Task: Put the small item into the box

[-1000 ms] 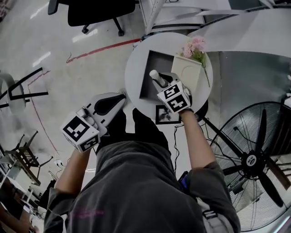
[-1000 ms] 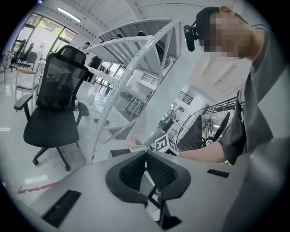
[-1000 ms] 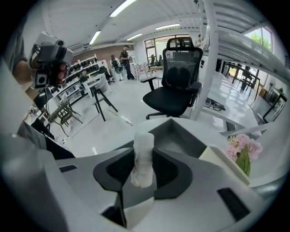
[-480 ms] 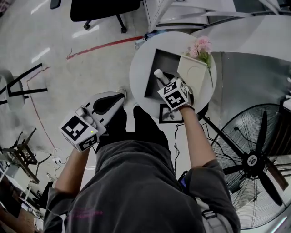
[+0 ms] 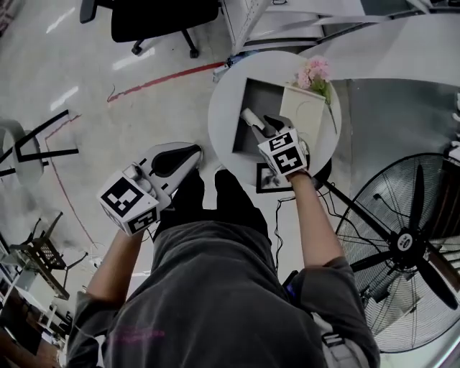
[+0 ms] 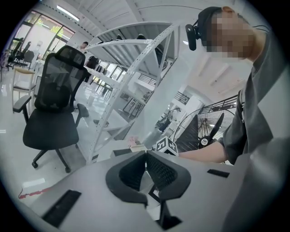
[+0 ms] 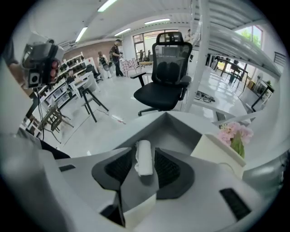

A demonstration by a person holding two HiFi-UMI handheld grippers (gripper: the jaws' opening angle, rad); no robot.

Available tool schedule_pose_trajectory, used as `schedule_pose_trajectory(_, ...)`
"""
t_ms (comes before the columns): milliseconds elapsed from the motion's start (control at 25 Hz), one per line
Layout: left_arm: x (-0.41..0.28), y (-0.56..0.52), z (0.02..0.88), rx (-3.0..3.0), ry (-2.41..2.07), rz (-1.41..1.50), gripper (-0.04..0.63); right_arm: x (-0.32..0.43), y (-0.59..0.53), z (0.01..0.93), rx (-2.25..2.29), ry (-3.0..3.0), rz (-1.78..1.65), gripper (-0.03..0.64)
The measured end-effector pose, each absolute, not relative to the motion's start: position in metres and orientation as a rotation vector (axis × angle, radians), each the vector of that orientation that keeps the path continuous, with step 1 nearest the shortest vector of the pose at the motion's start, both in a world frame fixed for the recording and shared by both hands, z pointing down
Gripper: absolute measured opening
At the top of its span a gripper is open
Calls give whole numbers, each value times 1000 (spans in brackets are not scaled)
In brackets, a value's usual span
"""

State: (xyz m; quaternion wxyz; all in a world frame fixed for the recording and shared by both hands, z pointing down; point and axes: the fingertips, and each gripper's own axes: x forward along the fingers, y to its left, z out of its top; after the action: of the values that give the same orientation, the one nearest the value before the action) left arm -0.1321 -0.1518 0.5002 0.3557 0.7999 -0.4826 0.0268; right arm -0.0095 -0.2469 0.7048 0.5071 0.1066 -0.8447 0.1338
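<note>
The small cylindrical item [image 7: 144, 156] is white, the square open box [image 5: 251, 97] grey, the round counter [image 5: 221, 118] white, the bunch of flowers [image 5: 314, 70] pink, the mesh office chair [image 5: 165, 18] black.

text: none legible | shirt print [image 5: 136, 335]: too faint to read

Strip lights [image 7: 107, 5] glare off a glossy pale floor [image 5: 144, 93], where a black office chair [image 5: 165, 18], white shelving frame [image 7: 200, 68] and large floor fan [image 5: 405, 241] stand.
</note>
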Motion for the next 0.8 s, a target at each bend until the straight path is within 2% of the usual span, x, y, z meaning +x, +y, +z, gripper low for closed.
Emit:
schedule_pose_trajectory(360,-112,-154,464,2199,-1177,95,26,7,-249,614,488,-2304,480,76)
schedule_pose_trajectory(800,-91,-147,414,2357,-1116,128,25,27,-222,499,665,-2531,526,43)
